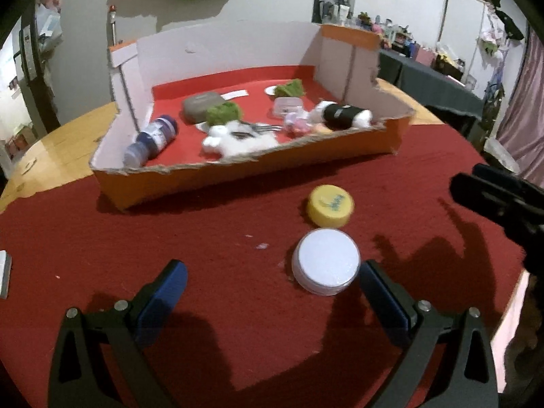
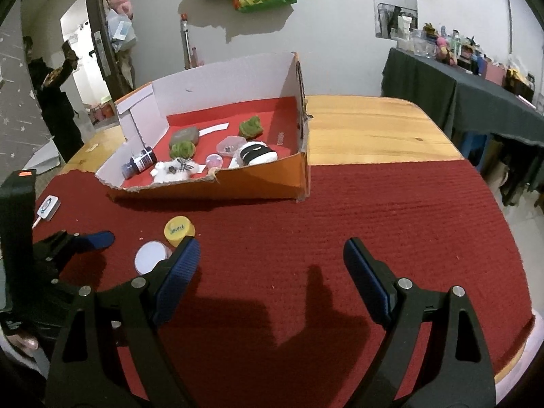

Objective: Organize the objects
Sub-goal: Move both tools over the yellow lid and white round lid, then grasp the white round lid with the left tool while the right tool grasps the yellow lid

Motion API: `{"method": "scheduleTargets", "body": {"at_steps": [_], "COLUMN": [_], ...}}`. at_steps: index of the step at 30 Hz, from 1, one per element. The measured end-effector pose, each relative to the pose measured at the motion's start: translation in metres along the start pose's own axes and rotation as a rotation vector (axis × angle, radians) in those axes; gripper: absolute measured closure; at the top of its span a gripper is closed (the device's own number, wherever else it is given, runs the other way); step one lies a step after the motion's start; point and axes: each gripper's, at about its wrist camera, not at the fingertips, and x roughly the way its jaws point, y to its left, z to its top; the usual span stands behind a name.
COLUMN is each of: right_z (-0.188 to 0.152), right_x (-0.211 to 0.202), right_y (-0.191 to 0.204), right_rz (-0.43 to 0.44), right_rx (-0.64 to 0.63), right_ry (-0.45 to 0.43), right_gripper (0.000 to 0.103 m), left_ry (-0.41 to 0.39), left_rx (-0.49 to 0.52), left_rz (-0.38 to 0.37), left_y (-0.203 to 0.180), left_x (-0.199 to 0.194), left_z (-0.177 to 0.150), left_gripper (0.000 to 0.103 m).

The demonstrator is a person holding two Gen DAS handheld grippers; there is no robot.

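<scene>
Where ribbed red cloth (image 2: pixel 374 210) spreads, round white tin (image 1: pixel 325 261), torn cardboard box (image 1: pixel 238 176)

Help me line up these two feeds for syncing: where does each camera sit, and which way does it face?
Left wrist: rides the left gripper, low over the red cloth, facing the white-lidded jar, yellow cap and cardboard box; the right gripper's tip shows at its right edge.
Right wrist: rides the right gripper, facing the same box; the left gripper shows at left.
Shared: box, jar, cap, cloth.
</scene>
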Motion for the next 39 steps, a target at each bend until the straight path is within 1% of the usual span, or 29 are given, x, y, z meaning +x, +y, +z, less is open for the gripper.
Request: {"method": "scheduleTargets", "body": {"at_steps": [6,8,10,12,16,19,21,23,25,28,30,32,36,38,39], "right_z": [0.003,0.003,0.003,0.002,-0.001,-0.004,-0.004,-0.004,-0.003,-0.002,-0.001,0.000,0.003,0.004,0.005], "right_x": [0.009,0.014,0.020,0.024,0.028,0.032,0.036,0.040,0.044,0.052,0.056,0.060,0.067,0.069,0.070], "right_y": [0.007,0.011,0.015,0.020,0.032,0.038,0.042,0.048,0.052,0.057,0.061,0.065,0.070,0.073,0.074], "right_rz": [0.043,0.055,0.077,0.098,0.090,0.117,0.118,0.107,0.100,0.110,0.110,0.110,0.106,0.108,0.110], "right_rx": [-0.050,-0.071,-0.086,-0.109,-0.167,-0.176,-0.191,-0.216,-0.230,-0.249,-0.268,-0.289,-0.317,-0.329,-0.338], "right_ry": [0.023,0.039,0.057,0.074,0.091,0.115,0.129,0.135,0.141,0.162,0.172,0.178,0.190,0.189,0.189], "right_gripper": [0.016,0.016,0.016,0.017,0.017,0.018,0.019,0.022,0.024,0.028,0.030,0.035,0.040,0.043,0.044], "left_ry": [0.003,0.006,0.005,0.000,-0.006,-0.019,-0.017,-0.002,0.005,-0.001,-0.003,-0.006,-0.008,-0.010,-0.009], "left_rx": [-0.041,-0.042,-0.037,-0.028,0.001,0.027,0.042,0.057,0.069,0.095,0.110,0.125,0.146,0.155,0.161], "left_rz": [0.065,0.055,0.025,0.005,-0.022,-0.043,-0.051,-0.061,-0.065,-0.068,-0.080,-0.093,-0.107,-0.118,-0.125], "left_y": [0.040,0.048,0.053,0.053,0.051,0.049,0.048,0.047,0.046,0.045,0.044,0.043,0.040,0.038,0.038], "left_x": [0.001,0.001,-0.001,-0.002,-0.006,-0.007,-0.005,-0.001,0.001,0.002,0.003,0.003,0.005,0.006,0.006], "left_z": [0.006,0.007,0.006,0.006,0.004,0.007,0.010,0.011,0.011,0.012,0.013,0.015,0.017,0.019,0.019], "left_gripper": [0.000,0.001,0.001,0.001,0.001,0.003,0.006,0.012,0.015,0.018,0.023,0.029,0.036,0.044,0.046]}}
